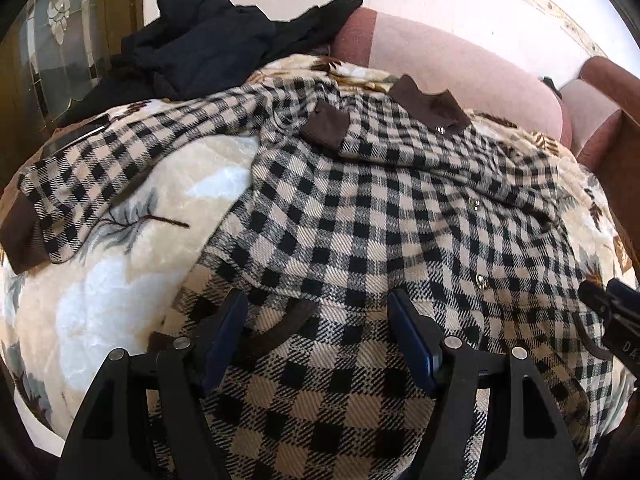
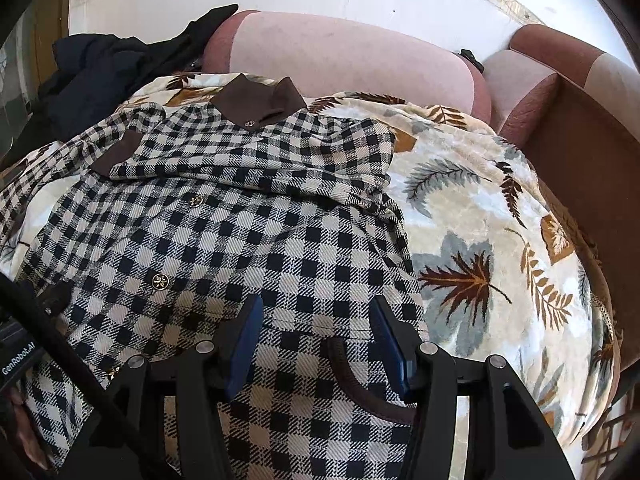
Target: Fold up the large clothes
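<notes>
A black-and-cream checked coat (image 1: pixel 360 208) (image 2: pixel 224 224) with a brown collar (image 1: pixel 432 104) (image 2: pixel 260 100) lies front up on a leaf-patterned blanket (image 1: pixel 100 300) (image 2: pixel 500 220). One sleeve is folded across the chest, its brown cuff (image 1: pixel 324 124) near the collar. The other sleeve (image 1: pixel 92 168) stretches out to the left. My left gripper (image 1: pixel 318 308) stands open over the coat's lower left part, cloth lying between its blue pads (image 1: pixel 408 328). My right gripper (image 2: pixel 316 316) is open over the lower right part, above a brown-trimmed pocket (image 2: pixel 360 384); it shows at the right edge of the left wrist view (image 1: pixel 612 312).
A heap of black clothes (image 1: pixel 200 48) (image 2: pixel 100 72) lies at the back left. Behind the coat rises the pink sofa back (image 1: pixel 460 64) (image 2: pixel 340 52). A brown armrest (image 2: pixel 580 140) borders the right side. A wooden cabinet with glass (image 1: pixel 60 40) stands at the left.
</notes>
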A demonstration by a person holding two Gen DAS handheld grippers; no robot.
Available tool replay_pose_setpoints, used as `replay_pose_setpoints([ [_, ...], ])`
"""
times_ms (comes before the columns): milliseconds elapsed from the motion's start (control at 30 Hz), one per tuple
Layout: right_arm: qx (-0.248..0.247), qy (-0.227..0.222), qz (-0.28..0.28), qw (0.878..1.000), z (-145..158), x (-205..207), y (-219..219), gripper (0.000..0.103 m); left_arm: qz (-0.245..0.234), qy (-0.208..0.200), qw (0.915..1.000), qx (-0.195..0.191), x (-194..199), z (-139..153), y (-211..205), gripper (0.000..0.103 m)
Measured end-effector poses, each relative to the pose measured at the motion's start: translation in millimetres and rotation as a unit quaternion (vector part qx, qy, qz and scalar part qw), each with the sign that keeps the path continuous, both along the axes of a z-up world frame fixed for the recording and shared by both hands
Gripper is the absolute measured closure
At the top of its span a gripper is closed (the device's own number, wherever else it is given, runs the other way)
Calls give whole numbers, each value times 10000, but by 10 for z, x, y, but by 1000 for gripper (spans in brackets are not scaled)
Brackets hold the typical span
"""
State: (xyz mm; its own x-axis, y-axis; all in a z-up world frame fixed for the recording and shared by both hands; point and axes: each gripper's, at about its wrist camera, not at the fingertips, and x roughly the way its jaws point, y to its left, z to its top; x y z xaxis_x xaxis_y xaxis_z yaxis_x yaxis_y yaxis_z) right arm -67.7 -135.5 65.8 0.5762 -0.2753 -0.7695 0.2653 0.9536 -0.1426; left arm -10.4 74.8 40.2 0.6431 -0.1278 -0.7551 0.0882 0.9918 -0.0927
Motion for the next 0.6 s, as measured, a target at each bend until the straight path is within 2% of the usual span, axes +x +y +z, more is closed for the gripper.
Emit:
replay_pose_setpoints([
  [133,20,38,11,10000,-24,10,-4,44,109,-196,9997,-115,-11,101,115,32],
  [300,41,73,27,10000,-76,45,4,44,589,-449,9972,-76,60,242,446,32],
  [400,47,159,68,9998,-136,84,52,44,809,-445,9957,-23,76,265,603,32],
  [600,-48,209,263,9994,-197,107,215,44,782,-406,9959,224,61,242,585,32],
])
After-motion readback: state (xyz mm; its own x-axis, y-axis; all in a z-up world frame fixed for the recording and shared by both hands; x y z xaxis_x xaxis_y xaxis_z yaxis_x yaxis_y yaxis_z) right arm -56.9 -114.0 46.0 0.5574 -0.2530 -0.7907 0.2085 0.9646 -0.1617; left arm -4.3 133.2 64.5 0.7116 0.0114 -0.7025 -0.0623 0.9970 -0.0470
